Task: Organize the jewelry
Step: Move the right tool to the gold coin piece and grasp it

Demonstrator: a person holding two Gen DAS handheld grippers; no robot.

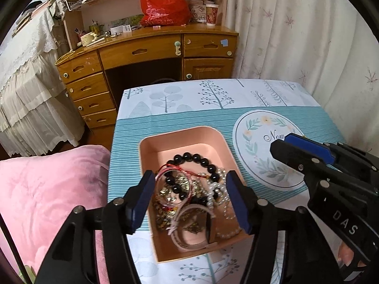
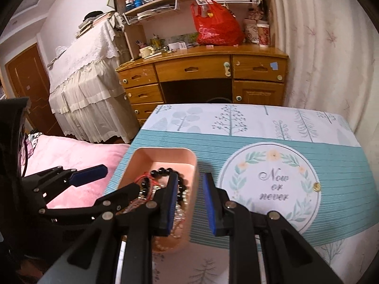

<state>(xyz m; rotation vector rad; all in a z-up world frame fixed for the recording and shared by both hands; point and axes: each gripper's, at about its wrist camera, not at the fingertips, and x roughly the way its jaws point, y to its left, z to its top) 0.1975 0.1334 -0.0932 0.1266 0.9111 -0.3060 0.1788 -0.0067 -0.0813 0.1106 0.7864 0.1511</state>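
Note:
A pink tray (image 1: 180,137) sits on the patterned tablecloth and holds tangled jewelry: a black bead bracelet (image 1: 201,161), a red string bracelet (image 1: 174,169), pearl strands (image 1: 219,189), gold pieces (image 1: 165,193) and a pink band (image 1: 187,213). My left gripper (image 1: 189,201) is open, its fingers straddling the jewelry just above the tray. My right gripper (image 2: 191,203) is open over the tray's right wall (image 2: 193,189), left finger inside the tray, right finger outside. It also shows in the left wrist view (image 1: 308,151). A small gold earring (image 2: 316,186) lies on the cloth's round emblem.
A pink blanket (image 1: 47,194) lies left of the table. A wooden desk (image 1: 146,54) with drawers and a red bag (image 1: 163,4) stands behind. White curtains (image 1: 296,35) hang at right. The table's far edge (image 1: 213,80) faces the desk.

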